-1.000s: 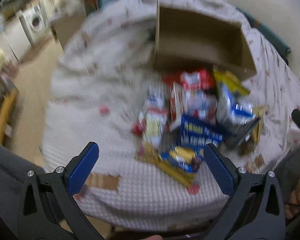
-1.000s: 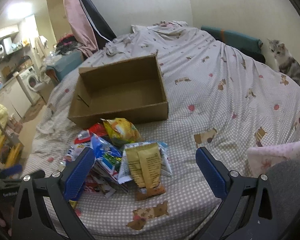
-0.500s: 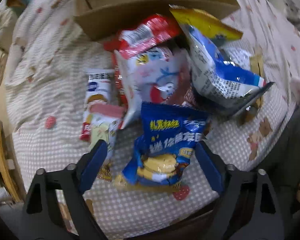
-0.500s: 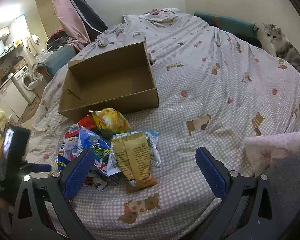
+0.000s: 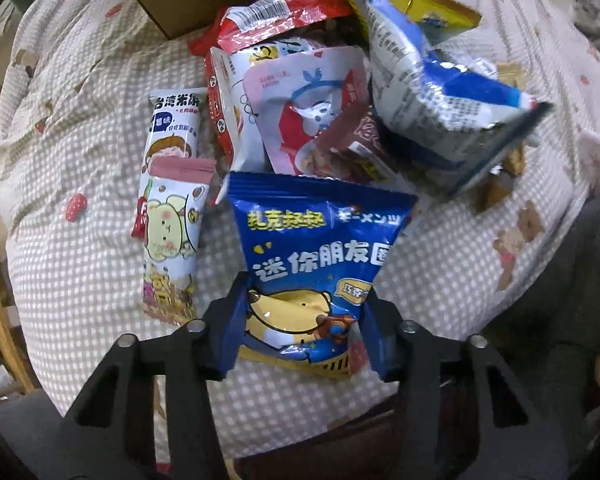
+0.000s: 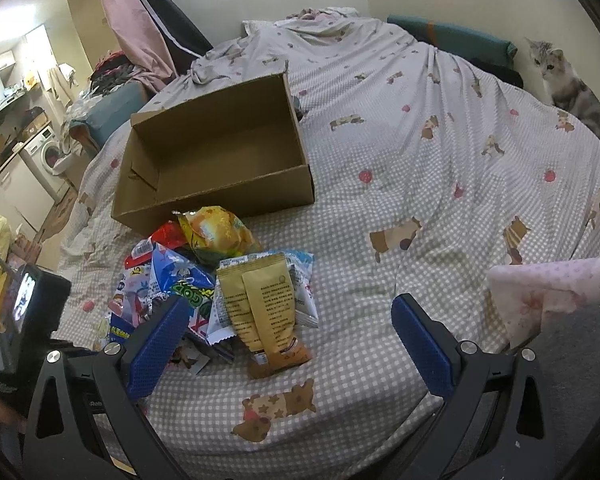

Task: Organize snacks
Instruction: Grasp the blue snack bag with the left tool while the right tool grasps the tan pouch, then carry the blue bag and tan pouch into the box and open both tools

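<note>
A pile of snack packets [image 6: 220,284] lies on the bed in front of an empty cardboard box [image 6: 216,160]. In the left wrist view my left gripper [image 5: 304,320] is shut on the lower end of a blue snack bag [image 5: 316,248] with a yellow cartoon figure. Behind it lie a pink-and-white pouch [image 5: 300,108], a red packet [image 5: 284,4], a blue-and-silver bag [image 5: 440,92] and a long white rice-cracker pack [image 5: 172,184]. My right gripper [image 6: 292,344] is open and empty above the bed, near a tan packet [image 6: 260,308].
A grey-and-white cat [image 6: 568,84] sits at the far right edge of the bed. A pink spotted cloth [image 6: 548,292] lies at the right. The bed's near edge is just below the snacks. A washing machine [image 6: 48,152] and clutter stand at the left.
My left gripper moved forward and down to the pile and closed on the blue snack bag. The right gripper barely moved and stayed open.
</note>
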`<state>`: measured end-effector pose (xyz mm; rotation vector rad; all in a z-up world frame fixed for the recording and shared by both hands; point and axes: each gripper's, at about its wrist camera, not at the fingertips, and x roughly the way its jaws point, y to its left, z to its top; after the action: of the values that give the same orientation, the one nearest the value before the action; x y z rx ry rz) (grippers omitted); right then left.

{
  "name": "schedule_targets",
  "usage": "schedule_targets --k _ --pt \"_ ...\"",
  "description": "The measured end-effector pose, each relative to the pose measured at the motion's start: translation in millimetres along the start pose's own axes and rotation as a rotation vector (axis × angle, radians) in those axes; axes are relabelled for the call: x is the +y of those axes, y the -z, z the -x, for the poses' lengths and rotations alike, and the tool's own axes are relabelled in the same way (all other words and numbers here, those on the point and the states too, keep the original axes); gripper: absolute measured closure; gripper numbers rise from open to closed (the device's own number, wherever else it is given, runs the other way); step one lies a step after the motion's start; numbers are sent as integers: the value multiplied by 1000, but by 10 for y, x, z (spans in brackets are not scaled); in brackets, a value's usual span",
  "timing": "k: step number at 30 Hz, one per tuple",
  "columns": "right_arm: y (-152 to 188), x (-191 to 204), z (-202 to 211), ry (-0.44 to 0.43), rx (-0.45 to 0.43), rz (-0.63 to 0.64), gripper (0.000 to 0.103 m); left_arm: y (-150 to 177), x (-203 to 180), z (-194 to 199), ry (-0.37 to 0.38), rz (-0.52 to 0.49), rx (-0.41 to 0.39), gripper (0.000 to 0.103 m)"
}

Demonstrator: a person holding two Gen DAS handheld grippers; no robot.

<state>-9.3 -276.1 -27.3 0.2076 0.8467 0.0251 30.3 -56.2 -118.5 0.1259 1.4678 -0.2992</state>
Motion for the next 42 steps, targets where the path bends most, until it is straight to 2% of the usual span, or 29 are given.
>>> schedule_targets --k 7,13,14,16,19,24,27,28,32,42 --pt "0 3 -161 -3 93 27 1 308 114 548 84 56 -72 65" --pt "44 18 -529 -93 283 4 24 463 383 855 95 191 -194 65" --pt "57 16 -594 -97 310 -1 25 356 484 857 93 206 -204 65" --pt "93 42 -717 -95 357 6 29 358 571 913 91 241 -231 65" --pt "100 137 -800 -89 368 50 32 125 635 862 83 269 -257 65" --pt "99 230 -965 -41 398 103 36 46 703 863 104 291 -270 65" --pt "101 228 -1074 -40 430 96 44 44 709 863 115 295 -274 65" --pt "104 226 -1097 -47 440 91 50 43 692 861 115 295 -275 65" --pt "118 275 -1101 -59 430 98 63 57 677 852 114 294 -274 65" --pt "-5 268 -614 -149 360 88 64 62 704 832 67 304 -291 65"
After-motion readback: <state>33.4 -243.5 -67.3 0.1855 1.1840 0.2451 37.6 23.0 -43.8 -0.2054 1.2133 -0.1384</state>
